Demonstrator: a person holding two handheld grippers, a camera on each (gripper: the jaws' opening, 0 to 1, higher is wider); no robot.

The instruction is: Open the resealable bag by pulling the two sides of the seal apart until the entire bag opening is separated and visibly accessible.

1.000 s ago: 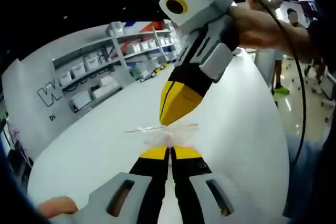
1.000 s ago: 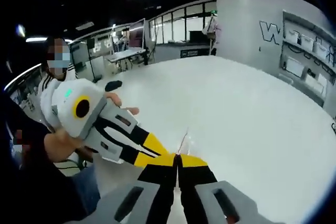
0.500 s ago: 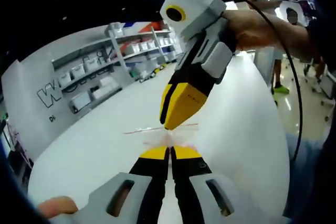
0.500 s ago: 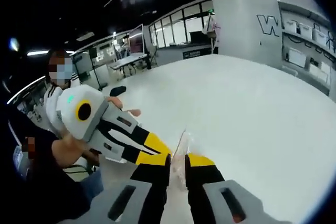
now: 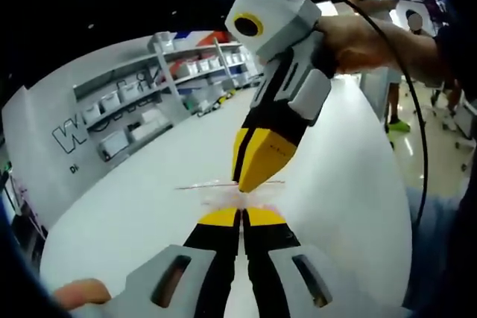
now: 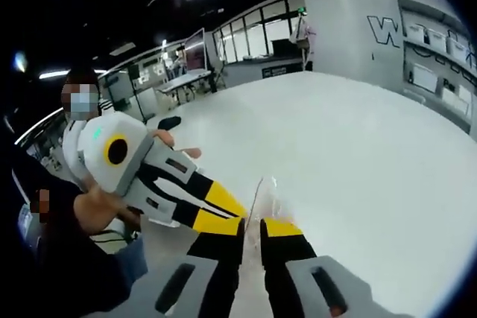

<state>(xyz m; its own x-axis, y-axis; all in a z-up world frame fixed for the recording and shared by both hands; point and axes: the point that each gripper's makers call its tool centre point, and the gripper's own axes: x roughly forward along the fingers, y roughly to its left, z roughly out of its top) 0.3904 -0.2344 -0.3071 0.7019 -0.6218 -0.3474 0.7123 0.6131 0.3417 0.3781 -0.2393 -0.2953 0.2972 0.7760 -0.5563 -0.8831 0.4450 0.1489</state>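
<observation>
White table [image 6: 358,147] below, right gripper [image 6: 252,223] has parted slightly at twelve o'clock; left gripper [image 5: 242,214] stays clamped on resealable bag [image 5: 227,193], seal unopened.

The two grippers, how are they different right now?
The left gripper has its jaws pressed together on the clear bag, while the right gripper shows a narrow gap between its jaws, with the bag's edge running up through it. In the left gripper view, the left gripper rises from below and the right gripper comes down from above, tip to tip. Both have yellow tips, black jaws and grey bodies.
</observation>
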